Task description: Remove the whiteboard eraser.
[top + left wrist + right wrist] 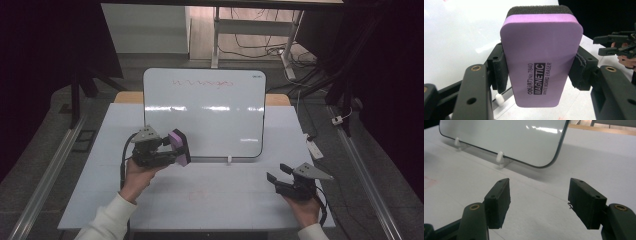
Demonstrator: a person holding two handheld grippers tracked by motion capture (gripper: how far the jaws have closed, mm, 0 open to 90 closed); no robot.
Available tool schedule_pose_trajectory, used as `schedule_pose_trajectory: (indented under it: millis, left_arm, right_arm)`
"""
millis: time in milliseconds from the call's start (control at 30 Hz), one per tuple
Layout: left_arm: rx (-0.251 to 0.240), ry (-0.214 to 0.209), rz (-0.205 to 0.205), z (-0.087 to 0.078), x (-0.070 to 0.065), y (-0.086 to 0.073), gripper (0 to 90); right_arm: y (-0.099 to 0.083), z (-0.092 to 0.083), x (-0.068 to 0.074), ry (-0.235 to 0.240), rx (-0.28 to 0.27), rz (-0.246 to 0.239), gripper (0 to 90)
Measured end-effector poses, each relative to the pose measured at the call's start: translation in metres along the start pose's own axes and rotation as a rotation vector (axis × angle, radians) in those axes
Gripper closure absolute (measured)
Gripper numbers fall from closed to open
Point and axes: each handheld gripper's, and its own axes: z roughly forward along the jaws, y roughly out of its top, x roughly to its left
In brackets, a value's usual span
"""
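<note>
Beside the whiteboard (204,112), left claw (172,148) pinches the magnetic eraser (541,58) edgewise, so wiping could twist it loose; right claw (539,205) gapes empty.

The eraser (541,60) is a purple block with round corners and a black fuzzy layer on its far side. Black words on its purple face say "MAGNETIC WHITE BOARD ERASER". It is up off the table, squeezed on its two long sides by the left gripper (172,147). In the high view the eraser (179,147) sits just in front of the lower left part of the whiteboard (205,112).

The whiteboard is white with a dark rim and round corners. It stands up on the table, leaning back, on little white feet (500,159). Red squiggly writing (201,83) runs along its top part. The rest of it looks clean and shiny.
</note>
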Motion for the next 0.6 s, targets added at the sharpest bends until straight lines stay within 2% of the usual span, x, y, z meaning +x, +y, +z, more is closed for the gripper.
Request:
schedule_pose_trajectory:
  millis: [267,400,600]
  left_arm:
    - [-0.014,0.012,-0.020,-0.018,0.007,-0.003,40.6]
    - [-0.007,0.010,-0.023,-0.018,0.011,0.002,40.5]
    - [-0.008,0.003,-0.018,-0.018,0.013,0.015,40.5]
  right_arm:
    - [0.001,0.001,0.004,0.014,-0.002,-0.040,33.3]
    - [0.001,0.000,0.004,0.014,0.005,-0.066,33.3]
    - [0.000,0.001,0.001,0.008,0.005,-0.059,33.3]
